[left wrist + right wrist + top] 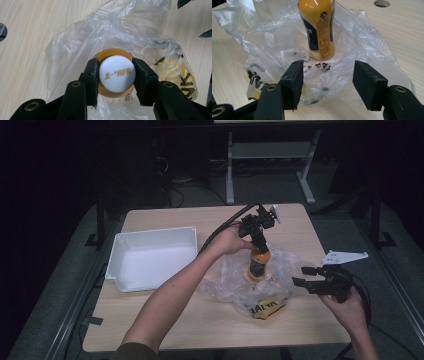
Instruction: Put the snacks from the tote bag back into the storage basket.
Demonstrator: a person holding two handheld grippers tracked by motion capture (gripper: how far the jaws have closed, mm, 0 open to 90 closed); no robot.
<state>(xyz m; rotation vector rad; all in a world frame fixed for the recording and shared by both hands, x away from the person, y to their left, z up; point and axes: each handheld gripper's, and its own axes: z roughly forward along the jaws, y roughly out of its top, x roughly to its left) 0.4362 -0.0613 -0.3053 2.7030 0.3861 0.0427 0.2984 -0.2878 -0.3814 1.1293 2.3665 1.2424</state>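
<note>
Bottle (259, 263) in bag (235, 282), mid-handling
We hold its cap in left gripper (117, 75); right gripper (328, 83) gapes empty; tray (120, 250) unfilled; transfer seemingly pending.

Setting is judged to be a lab or test room rather than a home. A small light-wood table (210, 320) is placed alone on a grey floor (270, 185), with dark surroundings on all sides. Cables (172, 195) are seen trailing on the floor behind it, beside the metal legs of a bench frame (265, 155). A round hole (382, 3) is cut into the tabletop. A plain white plastic bin (150, 257) is set on the table as for sorting.
</note>
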